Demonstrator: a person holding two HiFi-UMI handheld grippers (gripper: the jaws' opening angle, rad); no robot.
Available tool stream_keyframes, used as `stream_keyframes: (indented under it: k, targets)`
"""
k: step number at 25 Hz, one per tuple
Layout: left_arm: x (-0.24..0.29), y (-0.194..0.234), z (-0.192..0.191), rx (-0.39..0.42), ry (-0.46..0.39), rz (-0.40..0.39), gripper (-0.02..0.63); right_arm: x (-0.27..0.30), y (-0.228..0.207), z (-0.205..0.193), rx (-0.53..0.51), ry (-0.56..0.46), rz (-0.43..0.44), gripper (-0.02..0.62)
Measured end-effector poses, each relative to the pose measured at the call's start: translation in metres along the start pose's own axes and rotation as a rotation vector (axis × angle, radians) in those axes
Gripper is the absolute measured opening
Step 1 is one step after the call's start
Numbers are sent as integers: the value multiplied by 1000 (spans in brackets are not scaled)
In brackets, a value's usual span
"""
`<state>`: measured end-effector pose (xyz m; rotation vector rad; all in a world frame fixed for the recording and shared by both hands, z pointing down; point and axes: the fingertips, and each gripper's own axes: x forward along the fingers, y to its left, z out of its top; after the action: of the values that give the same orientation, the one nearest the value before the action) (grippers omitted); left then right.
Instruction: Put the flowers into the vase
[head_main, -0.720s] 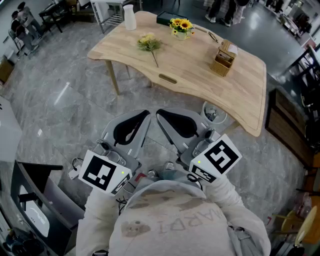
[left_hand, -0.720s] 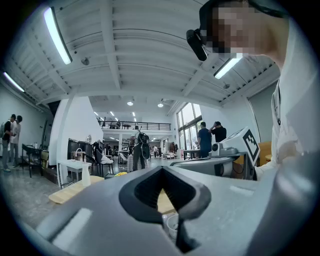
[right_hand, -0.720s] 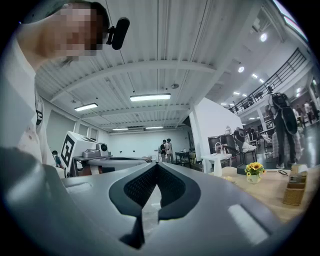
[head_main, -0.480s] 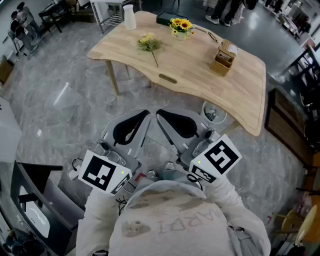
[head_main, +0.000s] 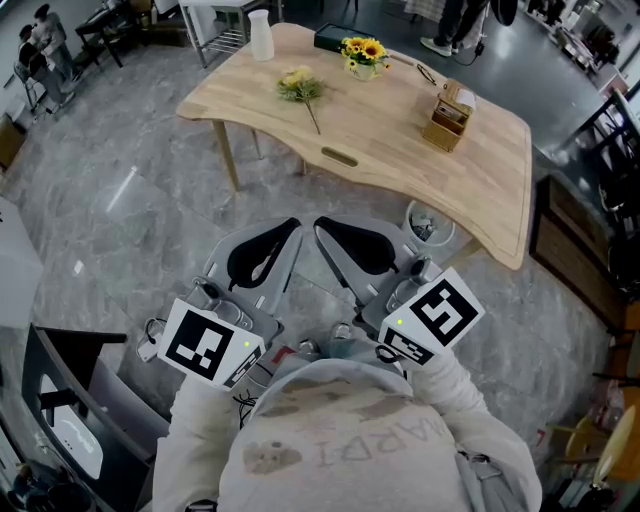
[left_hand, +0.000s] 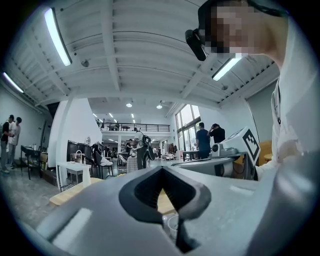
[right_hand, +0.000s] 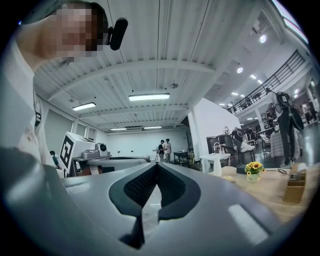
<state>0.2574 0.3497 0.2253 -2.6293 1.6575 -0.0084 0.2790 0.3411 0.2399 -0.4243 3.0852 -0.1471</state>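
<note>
**Desk:** Any writing you can read from there?

**Me:** Very little. The cube (head_main: 207, 343) on my left gripper (head_main: 292, 226) and the one on my right gripper (head_main: 321, 225) carry only black-and-white squares, no letters. There is faint lettering across the sweatshirt (head_main: 335, 445) under the head camera. It is upside down from here and I can't read it for certain. The dark box (head_main: 334, 38) at the far edge of the table (head_main: 400, 160) shows nothing legible.

**Desk:** And the flowers?

**Me:** The flowers (head_main: 298, 88) lie flat on the wooden top, a small loose bunch with pale yellow heads, green leaves and one thin stem pointing toward the near edge. The white vase (head_main: 260, 35) stands upright near the far left corner, apart from them. A small pot of sunflowers (head_main: 362, 55) stands to their right, and a wooden holder (head_main: 447, 118) is further right.

**Desk:** Your grippers?

**Me:** I hold both close to the chest over the grey floor (head_main: 130, 190), well apart from the table. On each one the jaw tips meet with nothing between them.
</note>
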Motion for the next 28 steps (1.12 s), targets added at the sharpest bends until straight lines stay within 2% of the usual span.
stream_keyframes:
  k: [4, 11, 15, 20, 28]
  targets:
    - [-11, 8, -2, 2, -6, -8, 1, 6, 4, -1, 54, -22, -19, 28]
    - [-29, 23, -13, -9, -9, -26, 1, 15, 12, -11, 24, 5, -80, 29]
    - [-24, 34, -18, -6, -9, -31, 1, 24, 2, -19, 26, 28, -93, 54]
    - [1, 61, -23, -19, -12, -15, 1, 44, -32, -23, 28, 38, -97, 58]
    - [69, 122, -27, -24, -19, 23, 1, 94, -114, -21, 42, 57, -59, 60]
